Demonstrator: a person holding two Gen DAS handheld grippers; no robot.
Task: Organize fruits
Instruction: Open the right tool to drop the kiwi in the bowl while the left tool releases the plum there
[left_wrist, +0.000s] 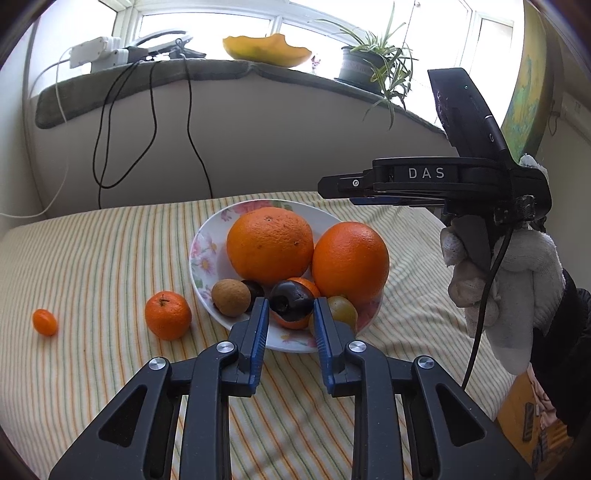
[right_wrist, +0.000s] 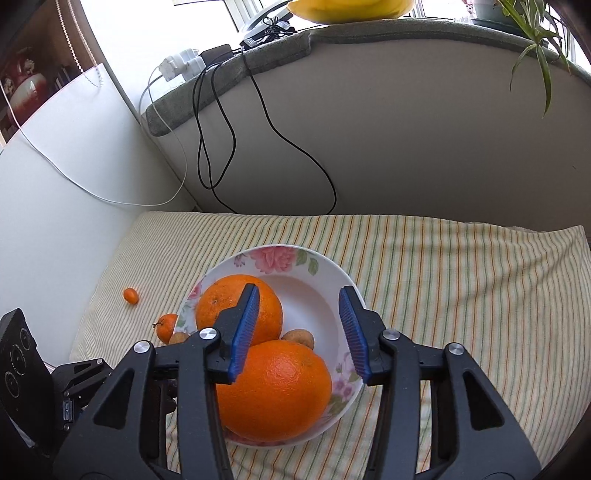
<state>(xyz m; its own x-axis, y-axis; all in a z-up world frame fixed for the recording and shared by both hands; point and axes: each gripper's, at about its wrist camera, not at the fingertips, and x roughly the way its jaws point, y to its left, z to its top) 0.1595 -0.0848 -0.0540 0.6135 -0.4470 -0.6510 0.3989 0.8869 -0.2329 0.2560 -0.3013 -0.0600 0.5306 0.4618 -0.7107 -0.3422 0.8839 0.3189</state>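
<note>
A flowered plate (left_wrist: 207, 236) on the striped cloth holds two big oranges (left_wrist: 269, 243) (left_wrist: 351, 260), a brown fruit (left_wrist: 231, 297), a green grape (left_wrist: 343, 308) and a dark plum (left_wrist: 291, 301) resting on a small orange. My left gripper (left_wrist: 290, 308) is slightly open, and the plum lies between its blue tips. In the right wrist view my right gripper (right_wrist: 299, 290) stands open over the plate (right_wrist: 306, 295), with the nearer orange (right_wrist: 280, 387) below its fingers. A mandarin (left_wrist: 168, 315) and a kumquat (left_wrist: 45, 322) lie on the cloth left of the plate.
A gloved hand (left_wrist: 498, 277) holds the right gripper (left_wrist: 332, 186) above the plate's right side. Behind the cloth (right_wrist: 443, 295) rises a padded ledge with hanging cables (right_wrist: 221, 122), a power strip (left_wrist: 96, 55), a yellow bowl (left_wrist: 266, 50) and a potted plant (left_wrist: 369, 62).
</note>
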